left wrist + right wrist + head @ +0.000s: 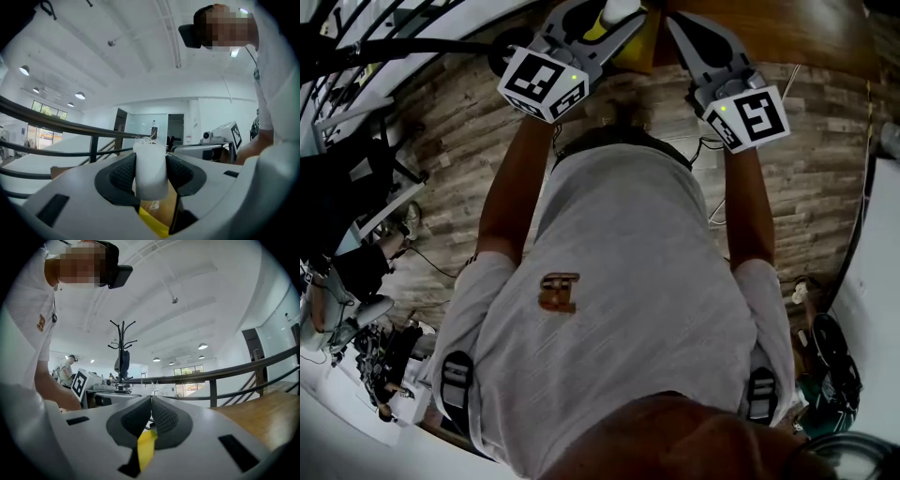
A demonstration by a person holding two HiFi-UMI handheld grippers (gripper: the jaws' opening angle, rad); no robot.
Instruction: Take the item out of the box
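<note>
Head view: both tools are raised in front of the person's chest, close together over the edge of the wooden bench. The left tool carries something white at its tip. The yellow box sits between it and the right tool.

Left gripper view: the left tool has its jaws fairly wide and both pads pressed on a white roll. The roll stands upright between them, frayed at the top. Its lower end is just above the brown-and-yellow box, so the item looks lifted clear or nearly so.

Right gripper view: the right tool is closed, pads meeting, and pinches a yellow edge, probably part of the box, to steady it.

The step in hand looks like the pull-out itself. Next, the roll needs drawing straight away from the box while the right tool holds firm, then setting down on the bench.
</note>
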